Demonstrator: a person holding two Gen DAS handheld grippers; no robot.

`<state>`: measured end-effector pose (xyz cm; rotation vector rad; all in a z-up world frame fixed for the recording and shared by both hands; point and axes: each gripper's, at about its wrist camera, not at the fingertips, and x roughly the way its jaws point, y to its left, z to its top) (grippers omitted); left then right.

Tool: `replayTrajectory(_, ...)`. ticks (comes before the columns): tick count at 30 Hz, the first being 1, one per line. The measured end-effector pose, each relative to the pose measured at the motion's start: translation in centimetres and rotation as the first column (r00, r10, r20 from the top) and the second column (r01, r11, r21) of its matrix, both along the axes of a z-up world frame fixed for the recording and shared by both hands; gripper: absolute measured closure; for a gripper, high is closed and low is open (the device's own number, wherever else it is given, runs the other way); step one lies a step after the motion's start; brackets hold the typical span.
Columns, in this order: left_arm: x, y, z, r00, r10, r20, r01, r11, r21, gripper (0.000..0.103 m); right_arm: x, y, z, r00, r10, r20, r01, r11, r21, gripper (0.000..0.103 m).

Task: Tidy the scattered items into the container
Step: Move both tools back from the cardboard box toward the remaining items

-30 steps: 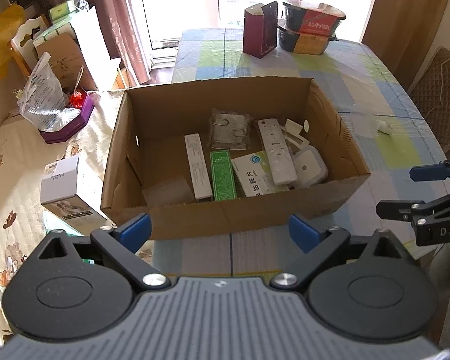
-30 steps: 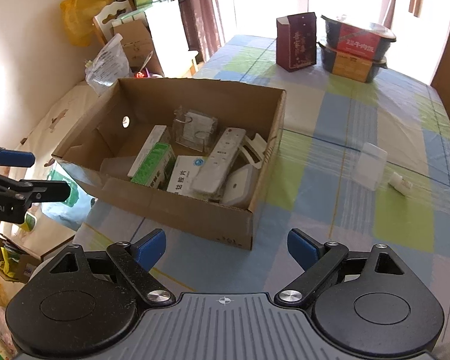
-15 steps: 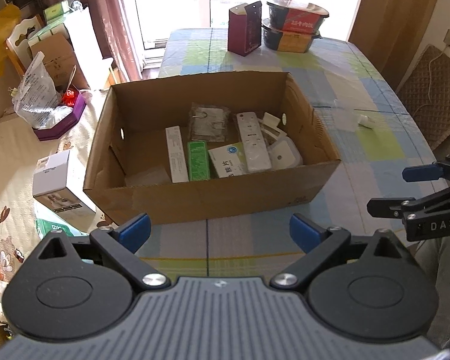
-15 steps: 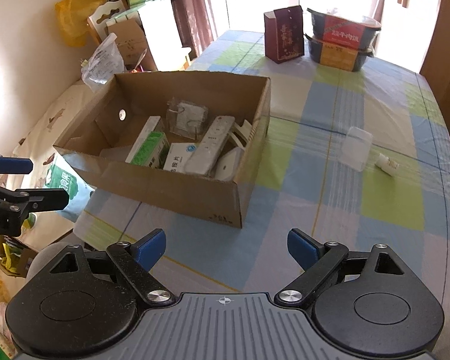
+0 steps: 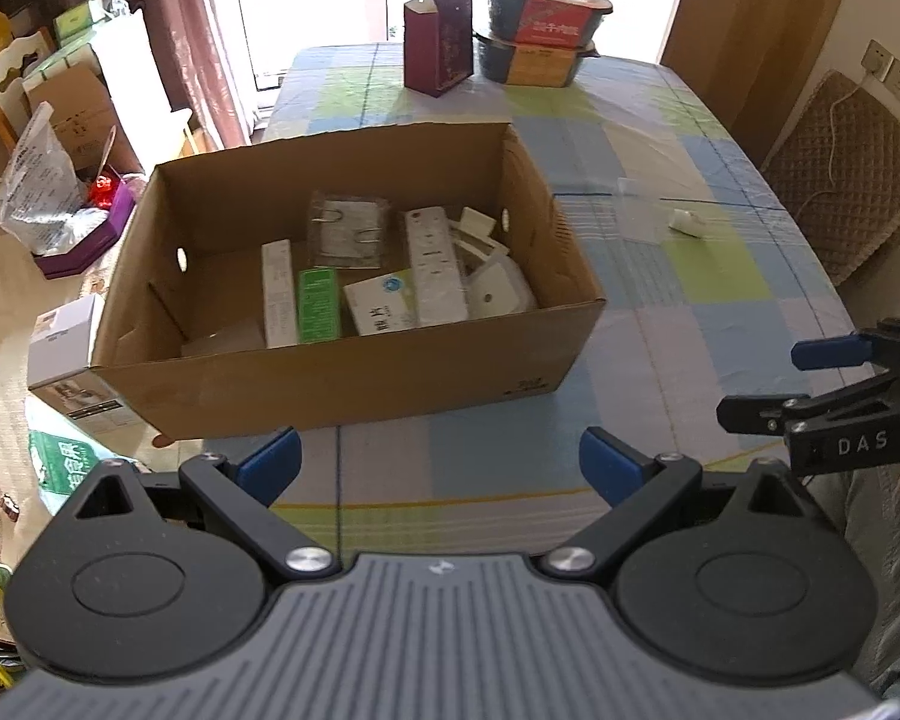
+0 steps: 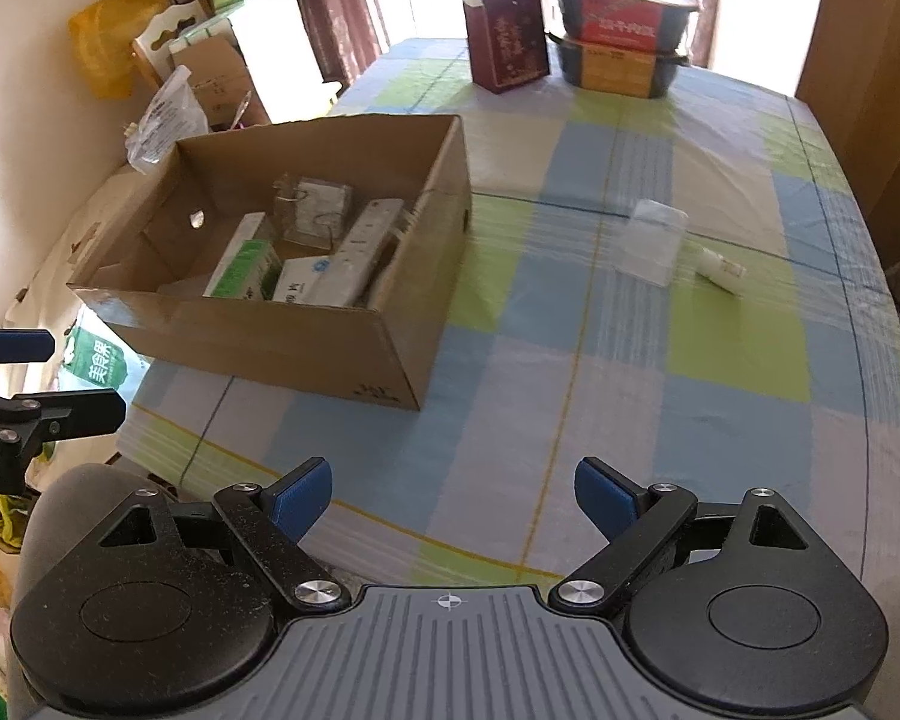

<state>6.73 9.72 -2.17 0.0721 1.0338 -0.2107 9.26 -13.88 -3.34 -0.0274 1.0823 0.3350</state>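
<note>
An open cardboard box (image 5: 342, 372) (image 6: 282, 342) stands on the checked tablecloth and holds several items: a white power strip (image 5: 432, 267), a green carton (image 5: 317, 306), a white medicine box (image 5: 384, 312), a clear bag (image 5: 345, 228). Right of the box lie a clear plastic case (image 6: 654, 240) and a small white tube (image 6: 720, 267) (image 5: 687, 222). My left gripper (image 5: 438, 462) is open and empty, near the table's front edge. My right gripper (image 6: 453, 495) is open and empty too, back from the box and to its right.
A dark red box (image 6: 507, 33) and two stacked food tubs (image 6: 621, 39) stand at the table's far end. Left of the table are a white carton (image 5: 69, 360), a green pack (image 5: 63, 462), a purple tray (image 5: 84, 240) and stacked boxes. A chair (image 5: 840, 180) is on the right.
Both grippers have drawn back and up from the box, so it looks smaller and farther away. Both stayed open and empty. Nothing on the table moved.
</note>
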Motion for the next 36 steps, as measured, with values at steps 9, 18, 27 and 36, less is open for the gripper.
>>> replayTrajectory(9,0.3,-3.3,-0.6,0.999,-0.042,-0.01,0.041,0.999,-0.034,0.005,0.0,-3.3,-0.5,0.998,-0.066,-0.016,0.065,0.998,-0.014,0.01)
replayTrajectory(18,1.1,-8.9,-2.4,0.989,-0.144,-0.026,0.142,0.988,-0.068,0.005,0.6,-9.2,-1.6,0.979,-0.203,-0.028,0.202,0.979,-0.039,0.01)
replayTrajectory(27,4.1,-13.6,-4.3,0.975,-0.219,-0.043,0.218,0.975,-0.044,0.006,2.0,-14.8,-2.6,0.951,-0.309,-0.025,0.308,0.95,-0.039,0.01)
replayTrajectory(36,8.1,-18.0,-6.4,0.956,-0.284,-0.072,0.283,0.959,-0.023,0.006,6.1,-18.9,-4.9,0.935,-0.353,-0.027,0.352,0.935,-0.048,0.01)
